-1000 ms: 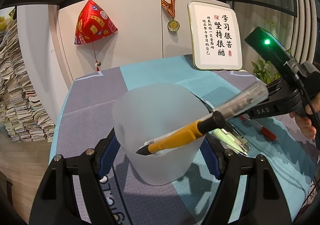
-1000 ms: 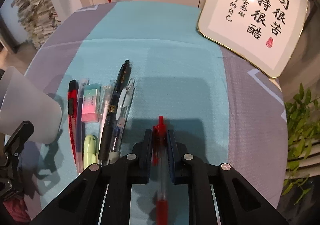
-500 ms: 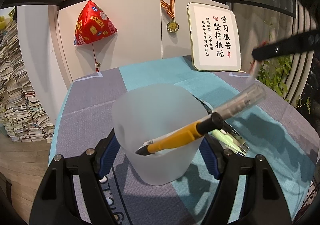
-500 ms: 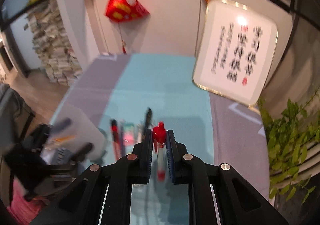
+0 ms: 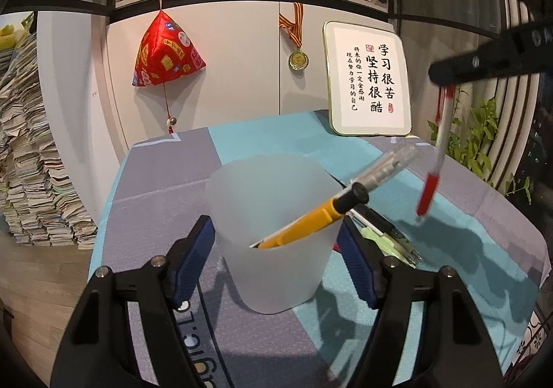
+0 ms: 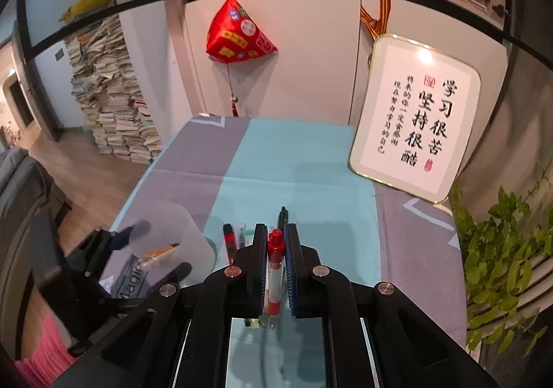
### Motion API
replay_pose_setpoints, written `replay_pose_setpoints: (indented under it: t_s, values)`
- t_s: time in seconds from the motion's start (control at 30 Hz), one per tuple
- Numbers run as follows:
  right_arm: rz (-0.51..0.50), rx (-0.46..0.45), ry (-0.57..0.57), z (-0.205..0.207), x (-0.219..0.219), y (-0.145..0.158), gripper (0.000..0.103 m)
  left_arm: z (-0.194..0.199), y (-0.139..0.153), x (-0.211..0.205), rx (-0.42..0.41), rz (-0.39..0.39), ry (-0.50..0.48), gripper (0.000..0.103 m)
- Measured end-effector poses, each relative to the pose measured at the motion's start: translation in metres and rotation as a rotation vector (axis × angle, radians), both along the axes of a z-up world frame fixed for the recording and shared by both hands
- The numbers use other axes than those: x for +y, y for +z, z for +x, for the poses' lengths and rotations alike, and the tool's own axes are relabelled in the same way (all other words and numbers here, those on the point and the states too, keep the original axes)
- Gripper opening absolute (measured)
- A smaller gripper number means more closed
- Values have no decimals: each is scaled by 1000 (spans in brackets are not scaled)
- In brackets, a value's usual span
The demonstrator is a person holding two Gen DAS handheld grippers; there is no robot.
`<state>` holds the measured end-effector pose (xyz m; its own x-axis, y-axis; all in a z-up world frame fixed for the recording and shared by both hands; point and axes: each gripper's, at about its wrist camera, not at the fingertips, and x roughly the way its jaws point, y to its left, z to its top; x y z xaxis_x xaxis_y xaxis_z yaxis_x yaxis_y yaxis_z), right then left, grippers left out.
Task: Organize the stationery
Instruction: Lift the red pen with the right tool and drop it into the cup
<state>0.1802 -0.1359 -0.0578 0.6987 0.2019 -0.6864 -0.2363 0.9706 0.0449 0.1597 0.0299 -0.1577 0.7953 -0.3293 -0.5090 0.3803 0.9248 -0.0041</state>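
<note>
The left gripper (image 5: 274, 251) has its fingers (image 5: 193, 260) clamped on the frosted cup (image 5: 273, 232) at the centre of the frame, probably to keep it steady on the tabletop (image 5: 466, 232); a yellow pen (image 5: 311, 218) already leans inside. The right gripper (image 6: 276, 267) has its fingers together on a red pen (image 6: 275, 270), which hangs at the right of the frame in the left view, likely going to the cup.
</note>
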Motion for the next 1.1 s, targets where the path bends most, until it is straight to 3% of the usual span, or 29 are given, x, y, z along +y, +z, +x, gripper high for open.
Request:
replay_pose_setpoints:
  t_s: [0.5,1.1]
  values:
    - [6,-160,165,-4,66,65,10,-1,0,-1,-2,9,-1,71]
    - [20,11,222,22,93,11,10,-1,-1,-1,-3,11,-2,71]
